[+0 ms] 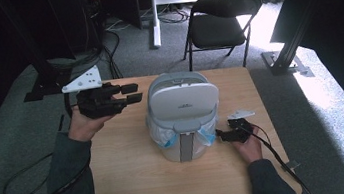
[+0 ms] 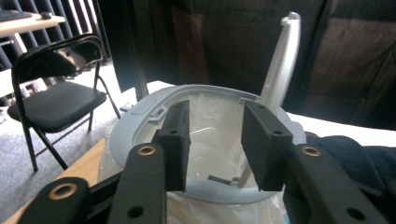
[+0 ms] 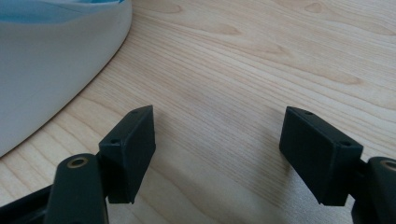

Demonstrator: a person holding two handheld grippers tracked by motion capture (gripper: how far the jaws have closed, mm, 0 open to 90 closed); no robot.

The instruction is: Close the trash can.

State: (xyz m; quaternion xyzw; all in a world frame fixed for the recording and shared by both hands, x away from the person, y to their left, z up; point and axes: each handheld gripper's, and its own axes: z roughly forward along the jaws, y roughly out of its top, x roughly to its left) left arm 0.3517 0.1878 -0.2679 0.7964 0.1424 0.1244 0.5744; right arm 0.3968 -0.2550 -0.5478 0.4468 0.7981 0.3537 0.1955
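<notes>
A pale grey pedal bin (image 1: 184, 125) stands in the middle of the wooden table (image 1: 131, 183), its lid (image 1: 183, 100) raised upright and a clear liner folded over its rim. My left gripper (image 1: 135, 92) is held in the air left of the bin, pointing at its top. In the left gripper view its jaws (image 2: 217, 109) stand open and empty in front of the bin's mouth (image 2: 140, 116), with the lid (image 2: 282, 60) standing edge-on. My right gripper (image 1: 219, 136) lies low on the table right of the bin. It is wide open (image 3: 218, 116) and empty, beside the bin's base (image 3: 46, 70).
A black folding chair (image 1: 220, 20) stands on the grey carpet beyond the table's far edge. A white desk leg (image 1: 154, 23) and cables lie farther back. Black cables trail from both grippers off the table. Dark curtains close the room at left and right.
</notes>
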